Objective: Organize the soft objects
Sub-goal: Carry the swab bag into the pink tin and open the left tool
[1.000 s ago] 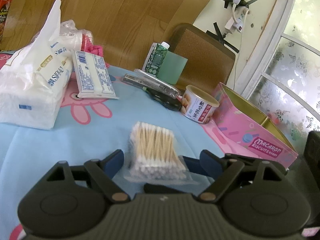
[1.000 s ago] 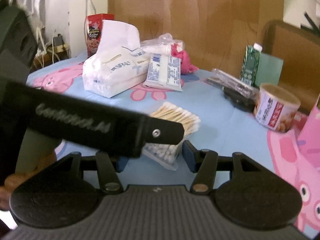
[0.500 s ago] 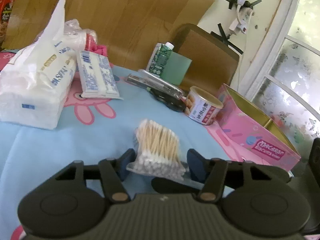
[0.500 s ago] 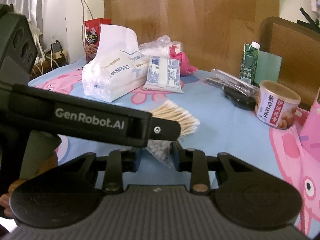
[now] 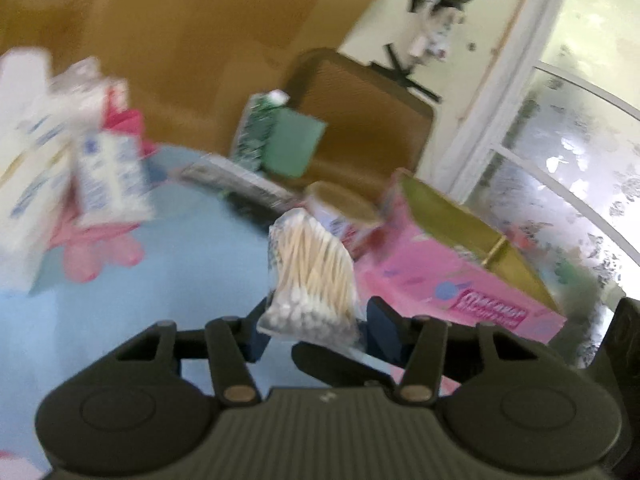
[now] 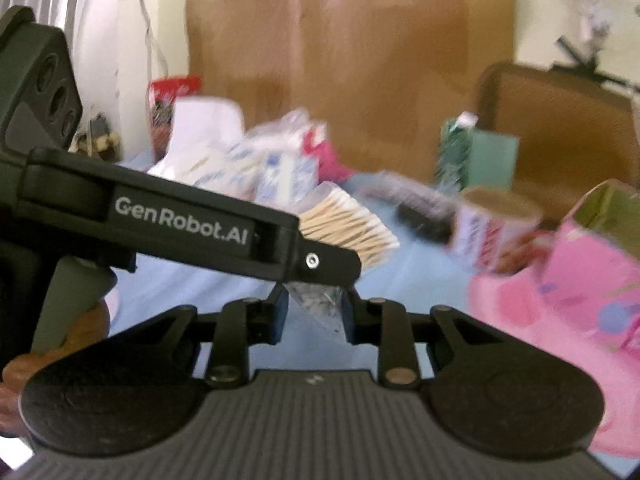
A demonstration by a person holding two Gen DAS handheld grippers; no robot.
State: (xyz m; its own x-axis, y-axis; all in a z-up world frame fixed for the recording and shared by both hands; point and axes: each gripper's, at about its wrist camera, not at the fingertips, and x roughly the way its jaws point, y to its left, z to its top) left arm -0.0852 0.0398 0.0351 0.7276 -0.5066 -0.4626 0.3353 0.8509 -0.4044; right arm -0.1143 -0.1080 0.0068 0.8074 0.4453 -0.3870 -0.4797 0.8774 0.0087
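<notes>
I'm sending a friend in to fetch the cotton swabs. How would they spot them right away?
Start at the table with the blue and pink cartoon cloth, then look near its front edge by the open pink biscuit tin. The bag of cotton swabs is a clear packet of pale wooden sticks with white tips, the only thing pinched by both the left gripper and right gripper.

Blue cartoon-print table bearing tissue pack, tin

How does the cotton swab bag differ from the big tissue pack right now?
The cotton swab bag is small, clear and lifted off the cloth, pinched by both tongs; the tissue pack is larger, white and resting on the table. The bag shows wooden sticks; the pack shows a tissue poking up. Both are soft plastic-wrapped goods.
</notes>
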